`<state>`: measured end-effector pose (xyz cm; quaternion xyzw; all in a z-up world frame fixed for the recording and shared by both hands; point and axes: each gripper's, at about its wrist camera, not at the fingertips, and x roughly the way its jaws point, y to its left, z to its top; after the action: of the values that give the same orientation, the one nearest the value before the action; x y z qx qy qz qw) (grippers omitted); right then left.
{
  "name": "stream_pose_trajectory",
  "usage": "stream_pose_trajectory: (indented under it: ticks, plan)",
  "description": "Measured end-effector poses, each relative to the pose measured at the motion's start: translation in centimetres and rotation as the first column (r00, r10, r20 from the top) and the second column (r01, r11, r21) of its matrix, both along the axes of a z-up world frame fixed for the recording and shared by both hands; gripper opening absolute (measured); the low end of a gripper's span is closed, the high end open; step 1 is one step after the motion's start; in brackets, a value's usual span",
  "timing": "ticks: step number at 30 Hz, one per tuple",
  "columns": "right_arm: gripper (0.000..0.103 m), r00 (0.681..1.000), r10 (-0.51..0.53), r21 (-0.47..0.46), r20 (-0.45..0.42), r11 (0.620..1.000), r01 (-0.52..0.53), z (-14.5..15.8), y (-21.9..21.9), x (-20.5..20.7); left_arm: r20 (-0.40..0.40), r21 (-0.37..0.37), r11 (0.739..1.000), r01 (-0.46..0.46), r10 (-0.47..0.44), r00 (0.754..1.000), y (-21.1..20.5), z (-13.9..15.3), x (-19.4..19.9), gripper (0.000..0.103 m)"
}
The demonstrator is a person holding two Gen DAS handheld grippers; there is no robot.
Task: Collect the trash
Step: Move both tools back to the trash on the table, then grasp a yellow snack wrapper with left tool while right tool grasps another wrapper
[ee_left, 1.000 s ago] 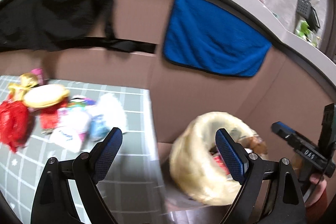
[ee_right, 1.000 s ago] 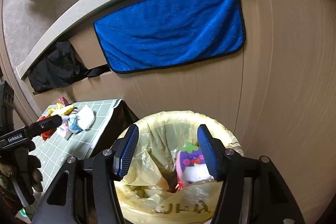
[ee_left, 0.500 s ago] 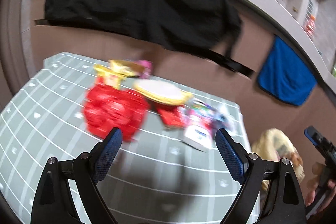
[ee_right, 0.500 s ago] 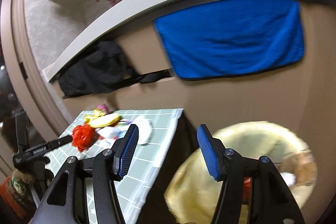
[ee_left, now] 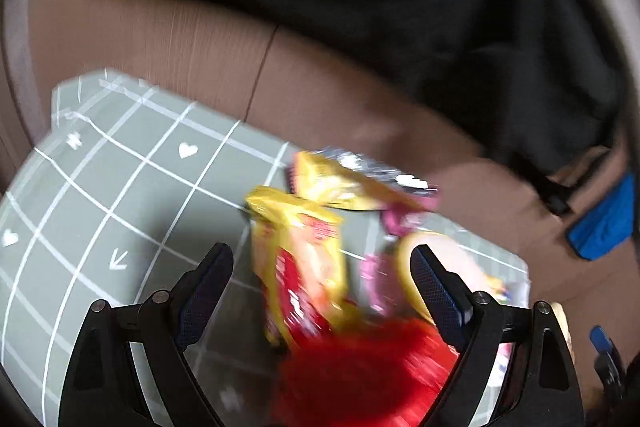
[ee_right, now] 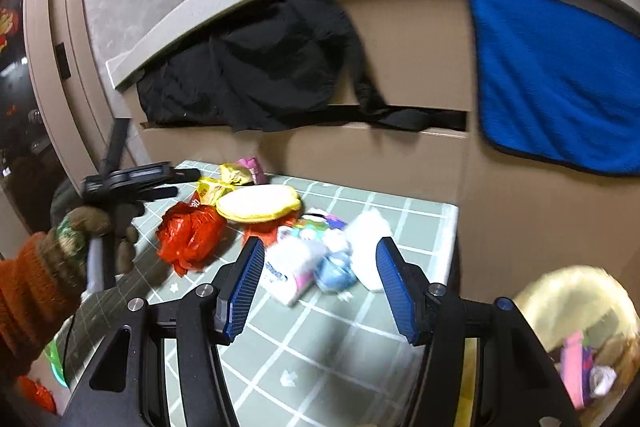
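A heap of trash lies on the green checked table (ee_right: 340,339). In the left wrist view my left gripper (ee_left: 320,283) is open just above a yellow-and-red snack wrapper (ee_left: 300,267), with a crumpled red plastic bag (ee_left: 360,371) below it. In the right wrist view my right gripper (ee_right: 320,287) is open and empty over white tissue and a blue-white packet (ee_right: 336,267). The red bag (ee_right: 190,235), a yellow-rimmed oval pad (ee_right: 260,203) and my left gripper (ee_right: 176,183) show further left. The yellow-lined trash bin (ee_right: 576,311) stands at lower right.
A cardboard wall (ee_right: 400,155) backs the table, with a black garment (ee_right: 256,67) and a blue towel (ee_right: 552,79) hung over it. The table's right edge (ee_right: 454,247) drops off toward the bin. More wrappers (ee_left: 360,183) lie by the wall.
Both grippers have swung left from the bin to the table. The left one has dropped close over the yellow wrapper and red bag; the right one now faces the white tissue pile.
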<state>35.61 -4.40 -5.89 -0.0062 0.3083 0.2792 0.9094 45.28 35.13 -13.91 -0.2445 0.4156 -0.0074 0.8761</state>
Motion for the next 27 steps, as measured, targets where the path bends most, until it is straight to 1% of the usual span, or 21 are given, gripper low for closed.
stream_pose_trajectory:
  ticks: [1,2,4,5,6,7,8,10,11,12,13,14,16,18,20,21,23,24,25,26,27]
  plan:
    - [0.056,1.0,0.009,-0.003,-0.003,1.0,-0.009,0.0,0.8,0.6,-0.018,-0.002,1.0,-0.002,0.002,1.0,0.3,-0.5,0.7,0.083]
    - [0.056,1.0,0.02,-0.005,-0.006,1.0,-0.021,0.1,1.7,1.3,-0.039,-0.003,1.0,-0.003,0.003,0.999,0.4,-1.2,1.3,0.075]
    - [0.056,0.999,0.045,-0.011,-0.008,0.999,-0.045,0.3,3.2,2.2,-0.053,0.0,1.0,-0.001,0.001,0.999,0.6,-1.6,1.7,0.064]
    - [0.056,0.998,0.058,-0.016,-0.008,0.998,-0.059,0.4,4.1,2.8,-0.054,-0.001,1.0,0.008,-0.008,0.998,0.5,-1.6,1.4,0.061]
    - [0.056,0.997,0.071,-0.019,-0.009,0.997,-0.071,0.5,5.1,3.6,-0.058,-0.014,1.0,0.02,-0.021,0.998,0.5,-1.7,1.1,0.056]
    - [0.056,0.996,0.084,-0.018,-0.014,0.996,-0.085,0.5,6.1,4.4,-0.068,-0.037,0.999,0.034,-0.036,0.997,0.4,-1.8,0.6,0.039]
    - [0.056,0.995,0.101,-0.016,-0.024,0.995,-0.101,0.6,7.1,5.3,-0.077,-0.055,0.998,0.043,-0.047,0.996,0.4,-2.0,-0.1,0.024]
    - [0.056,0.989,0.141,-0.017,-0.053,0.99,-0.142,0.4,9.5,7.1,-0.074,-0.064,0.997,0.05,-0.055,0.996,0.3,-1.9,-1.7,0.022]
    - [0.056,0.984,0.164,-0.017,-0.071,0.986,-0.166,0.2,10.7,7.9,-0.062,-0.056,0.997,0.061,-0.064,0.996,0.2,-1.7,-3.0,0.019]
    - [0.056,0.976,0.195,-0.022,-0.098,0.98,-0.198,-0.2,12.4,9.0,-0.05,-0.042,0.997,0.067,-0.069,0.996,0.0,-1.5,-4.2,0.018]
    - [0.055,0.969,0.217,-0.038,-0.119,0.974,-0.222,-0.7,14.0,9.8,-0.039,-0.032,0.997,0.069,-0.071,0.997,-0.1,-1.2,-5.4,0.017]
    - [0.055,0.966,0.227,-0.056,-0.126,0.97,-0.236,-1.0,15.3,10.3,-0.025,-0.038,0.996,0.075,-0.076,0.997,-0.2,-1.1,-7.1,0.017]
    - [0.055,0.962,0.239,-0.109,-0.128,0.961,-0.254,-1.9,18.0,11.4,-0.016,-0.052,0.995,0.08,-0.081,0.997,-0.3,-0.9,-9.2,0.017]
    - [0.051,0.958,0.245,-0.156,-0.15,0.951,-0.267,-2.9,20.5,12.7,-0.011,-0.039,0.996,0.082,-0.083,0.996,-0.4,-0.7,-11.7,0.017]
    - [0.051,0.958,0.235,-0.195,-0.164,0.944,-0.265,-3.8,22.5,13.9,0.001,-0.048,0.995,0.083,-0.083,0.997,-0.2,-0.7,-13.4,0.017]
    - [0.051,0.956,0.228,-0.221,-0.185,0.938,-0.267,-4.4,23.6,14.8,0.006,-0.055,0.995,0.08,-0.08,0.997,0.0,-0.7,-13.9,0.017]
    - [0.051,0.953,0.21,-0.242,-0.218,0.935,-0.261,-5.4,24.7,16.2,0.011,-0.072,0.995,0.072,-0.071,0.997,0.4,-0.7,-14.6,0.017]
    - [0.048,0.95,0.199,-0.247,-0.239,0.934,-0.258,-5.9,25.1,16.9,0.012,-0.079,0.995,0.064,-0.063,0.998,0.7,-0.7,-15.0,0.017]
    - [0.036,0.947,0.183,-0.25,-0.262,0.935,-0.25,-6.4,25.5,17.7,0.015,-0.081,0.995,0.058,-0.057,0.998,1.2,-0.8,-15.3,0.017]
    - [0.016,0.944,0.176,-0.248,-0.279,0.936,-0.248,-6.8,25.8,18.3,0.022,-0.074,0.996,0.05,-0.049,0.999,1.3,-0.7,-15.7,0.017]
    - [0.011,0.943,0.179,-0.25,-0.281,0.935,-0.251,-6.9,26.0,18.5,0.029,-0.062,0.997,0.044,-0.042,0.999,1.3,-0.7,-16.1,0.017]
